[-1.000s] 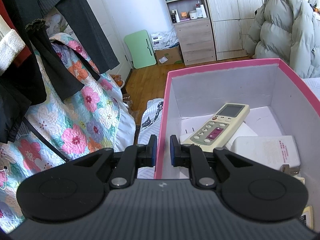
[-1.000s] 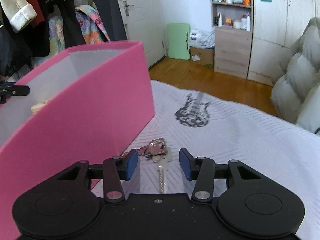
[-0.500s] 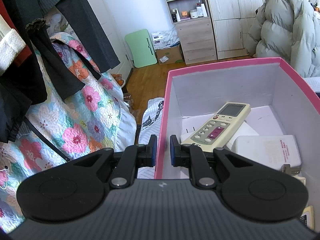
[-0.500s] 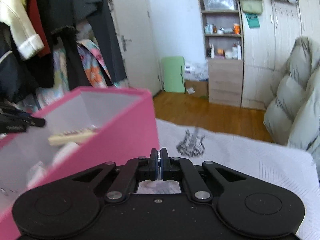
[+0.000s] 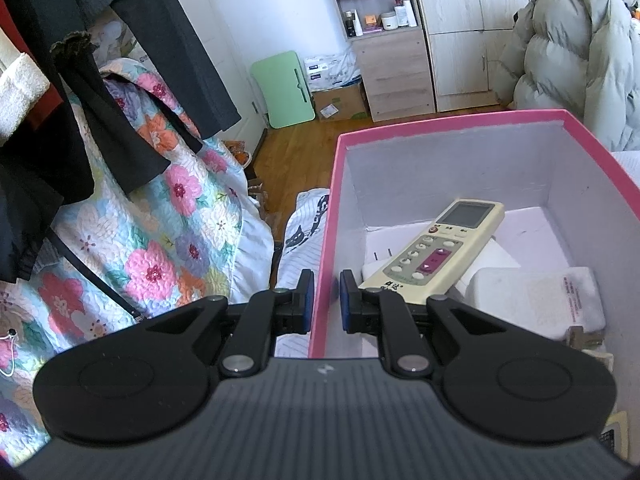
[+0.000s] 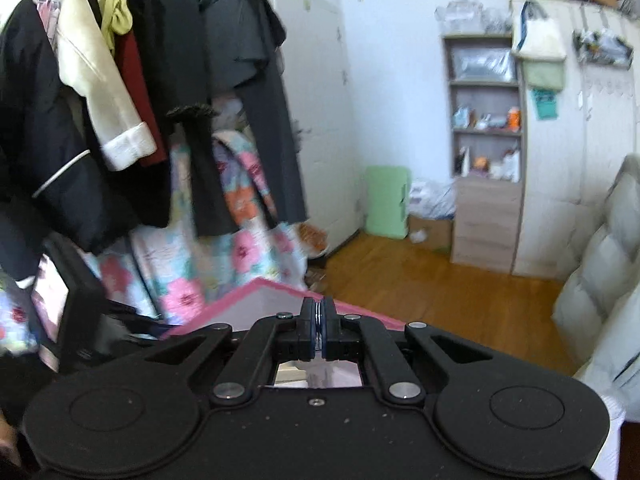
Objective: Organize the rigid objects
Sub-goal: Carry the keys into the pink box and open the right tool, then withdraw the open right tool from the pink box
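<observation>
A pink box (image 5: 452, 122) with white inner walls stands on the bed. In it lie a cream remote control (image 5: 436, 252) and a white flat block (image 5: 532, 300). My left gripper (image 5: 324, 300) is shut on the box's near left wall, one pad outside and one inside. My right gripper (image 6: 319, 334) hangs high above the box's pink rim (image 6: 256, 292), jaws shut. A thin metal sliver of the key shows between its pads; the rest of the key bunch is hidden under the gripper body.
Dark coats hang on a rack (image 6: 168, 80) at the left over a floral quilt (image 5: 160, 248). A green folding table (image 5: 286, 88), a shelf unit (image 6: 486, 160) and a padded grey jacket (image 5: 572, 52) stand beyond a strip of wooden floor.
My right gripper closed on the key lying on the white bedspread beside the box, then rose well above the box rim. The left gripper and the box have not moved.
</observation>
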